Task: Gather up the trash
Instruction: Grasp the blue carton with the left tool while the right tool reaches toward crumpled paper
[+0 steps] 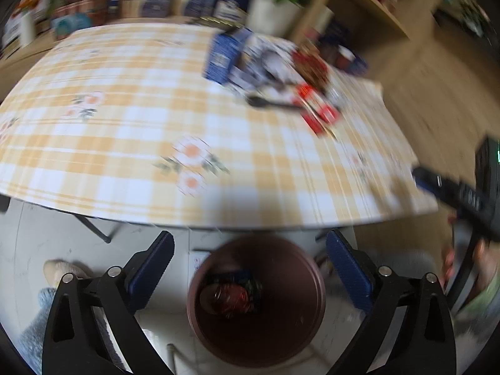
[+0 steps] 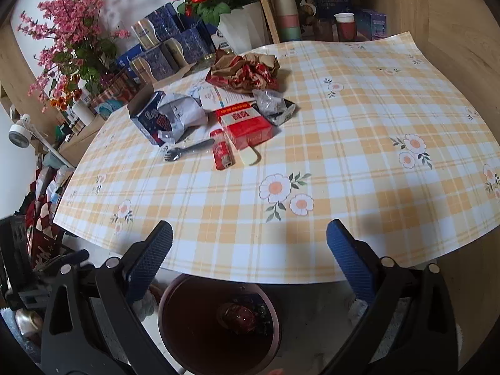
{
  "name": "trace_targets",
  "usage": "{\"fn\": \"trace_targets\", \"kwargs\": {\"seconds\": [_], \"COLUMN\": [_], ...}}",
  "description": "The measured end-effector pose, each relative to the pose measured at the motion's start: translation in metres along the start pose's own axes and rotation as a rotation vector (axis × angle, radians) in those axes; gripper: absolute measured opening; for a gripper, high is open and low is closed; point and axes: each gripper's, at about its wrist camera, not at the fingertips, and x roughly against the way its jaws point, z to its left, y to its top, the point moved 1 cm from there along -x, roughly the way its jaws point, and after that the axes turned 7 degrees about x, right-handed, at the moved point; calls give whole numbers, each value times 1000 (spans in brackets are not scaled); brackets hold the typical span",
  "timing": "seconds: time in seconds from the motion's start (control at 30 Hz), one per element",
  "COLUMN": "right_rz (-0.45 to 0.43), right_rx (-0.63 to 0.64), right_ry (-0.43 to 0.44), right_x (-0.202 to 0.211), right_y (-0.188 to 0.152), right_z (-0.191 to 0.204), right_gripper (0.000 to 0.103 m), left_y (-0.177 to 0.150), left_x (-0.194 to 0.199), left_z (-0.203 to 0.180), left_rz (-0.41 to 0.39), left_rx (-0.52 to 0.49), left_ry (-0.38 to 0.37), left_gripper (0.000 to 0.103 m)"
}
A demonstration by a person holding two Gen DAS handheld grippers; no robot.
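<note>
Our left hand-held gripper hangs over the brown bin on the floor, just in front of the bench. Its two fingers stand wide apart and nothing is between them. That picture is blurry. Down inside the bin we see some trash: something red and round, with dark bits beside it.

Our right hand-held gripper is wide open too, and it holds nothing. It hangs above the near edge of the bench, and the same bin shows below it.

On the bench lies a yellow checked cloth with flowers. More trash sits in a heap on the far part of it, well apart from both grippers. There we see a red box, and a red lighter lying just beside it. A small pale stick pokes out next to the box. A dark plastic fork lies left of the lighter. Behind it is an open blue box with crumpled white paper in it. A silver wrapper lies to the right of the red box. Farther back is a crumpled brown and red paper bag.

Behind the bench stand pink flowers and red roses in a white pot.
</note>
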Motion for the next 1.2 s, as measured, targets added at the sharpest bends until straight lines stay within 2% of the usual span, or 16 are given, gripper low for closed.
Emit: {"fn": "trace_targets", "kwargs": {"seconds": [0.13, 0.33, 0.53, 0.73, 1.0, 1.2], "right_rz": [3, -11, -12, 1, 1, -8], "right_rx": [6, 3, -24, -33, -1, -4], "right_ry": [11, 25, 45, 45, -17, -22], "right_x": [-3, -9, -20, -38, -58, -72], "right_y": [3, 10, 18, 26, 44, 60], "right_z": [1, 0, -4, -8, -14, -22], "right_gripper": [97, 97, 97, 97, 97, 97], "left_y": [18, 37, 64, 102, 167, 199], "left_x": [6, 11, 0, -20, -62, -97], "left_z": [10, 10, 4, -6, -16, -20], "left_rz": [-56, -116, -148, -179, -219, -187], "left_rx": [54, -22, -69, -130, -173, -189], "left_ry": [40, 114, 140, 155, 172, 163], "left_gripper": [96, 96, 96, 96, 96, 96]}}
